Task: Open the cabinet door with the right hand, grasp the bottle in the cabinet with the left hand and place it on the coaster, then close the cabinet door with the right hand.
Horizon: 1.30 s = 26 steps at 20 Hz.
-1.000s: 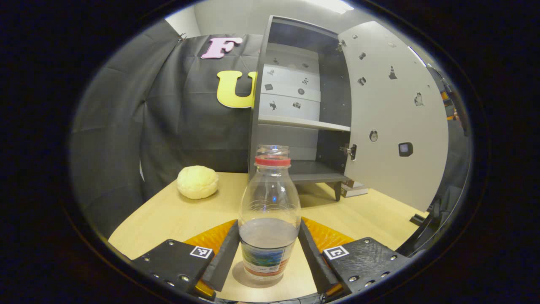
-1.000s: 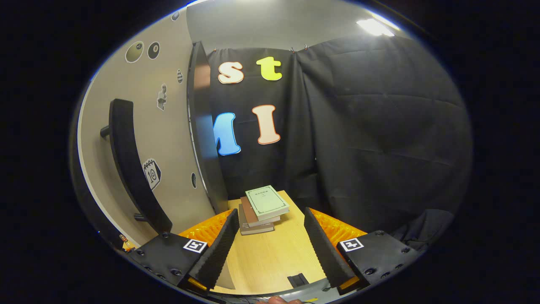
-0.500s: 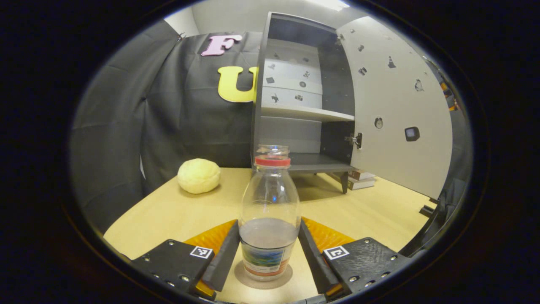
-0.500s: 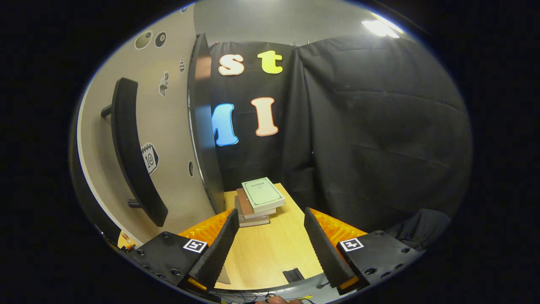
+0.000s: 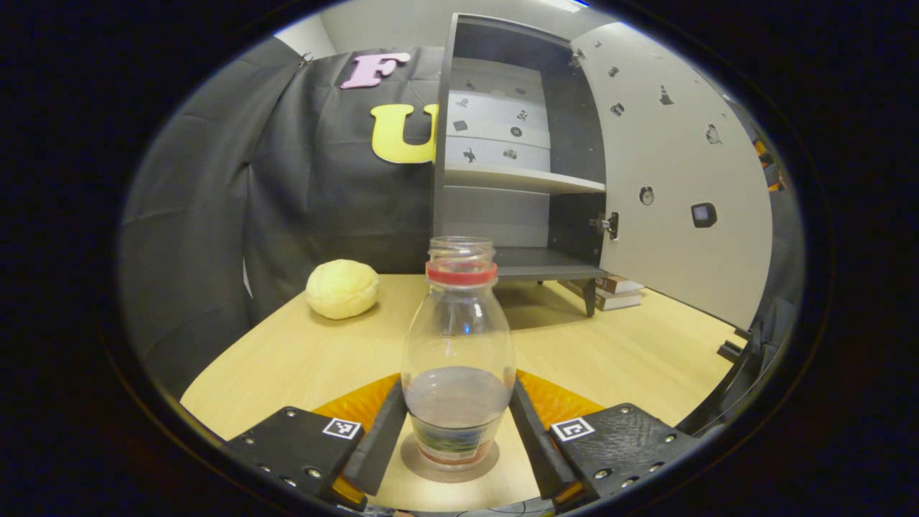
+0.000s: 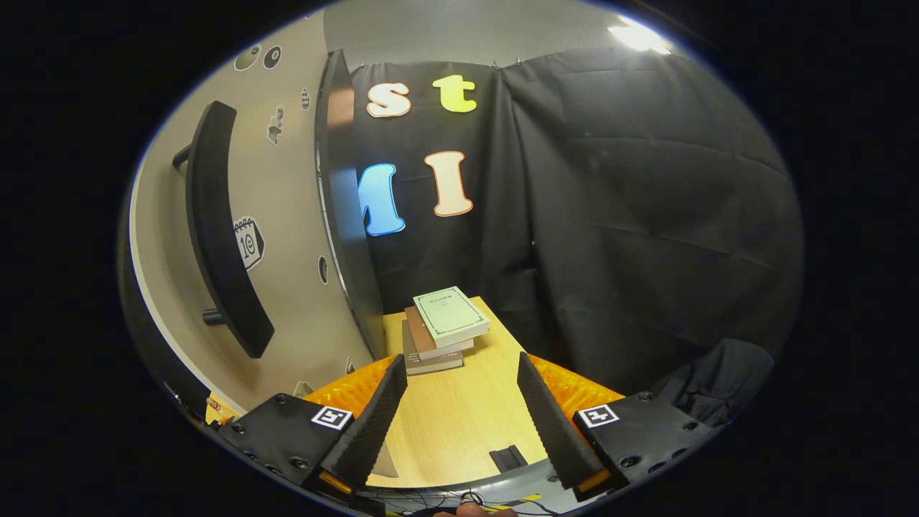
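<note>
The left gripper [image 5: 457, 438] has both fingers pressed against the lower sides of the bottle [image 5: 459, 359], which stands upright on the round coaster [image 5: 450, 465] on the table [image 5: 301, 359]. Behind the bottle stands the cabinet [image 5: 502, 179] with its door [image 5: 675, 172] swung wide, and a yellow bun [image 5: 342, 289] lies to the cabinet's left. The right gripper [image 6: 459, 420] is spread wide and holds nothing, beside the door's outer face and its handle [image 6: 222, 230], with a stack of books [image 6: 441, 337] past the door's edge.

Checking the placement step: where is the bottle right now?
In the left gripper view, the bottle stands upright on the coaster, between the left gripper's fingers, in front of the open cabinet.
</note>
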Each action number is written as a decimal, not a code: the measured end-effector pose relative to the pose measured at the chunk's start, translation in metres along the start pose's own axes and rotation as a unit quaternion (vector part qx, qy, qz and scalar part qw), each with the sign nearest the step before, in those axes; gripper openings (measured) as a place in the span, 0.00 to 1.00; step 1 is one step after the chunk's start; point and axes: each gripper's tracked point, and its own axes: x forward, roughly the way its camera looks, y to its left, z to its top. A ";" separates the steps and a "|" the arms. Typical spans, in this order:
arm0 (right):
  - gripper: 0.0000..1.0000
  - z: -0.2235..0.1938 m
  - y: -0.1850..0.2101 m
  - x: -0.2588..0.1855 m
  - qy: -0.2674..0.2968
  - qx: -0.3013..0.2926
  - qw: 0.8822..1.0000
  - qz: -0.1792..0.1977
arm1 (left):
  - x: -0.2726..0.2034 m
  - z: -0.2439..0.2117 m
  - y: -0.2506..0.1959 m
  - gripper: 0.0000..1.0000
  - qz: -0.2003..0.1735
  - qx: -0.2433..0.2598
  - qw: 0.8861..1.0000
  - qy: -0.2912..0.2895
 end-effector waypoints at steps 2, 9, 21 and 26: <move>0.98 -0.001 -0.001 0.002 -0.001 -0.001 1.000 0.000 | -0.002 0.007 -0.004 0.85 -0.008 0.004 1.000 -0.006; 0.98 -0.010 -0.004 0.005 0.000 -0.014 1.000 0.002 | -0.012 0.012 0.002 0.90 0.009 0.014 1.000 0.002; 0.98 -0.010 -0.012 0.007 -0.014 0.007 1.000 0.001 | -0.037 0.069 0.002 0.90 0.015 0.024 0.999 -0.027; 0.93 -0.005 -0.014 0.005 -0.023 0.012 1.000 0.002 | -0.049 0.111 0.004 0.87 0.019 0.023 0.998 -0.052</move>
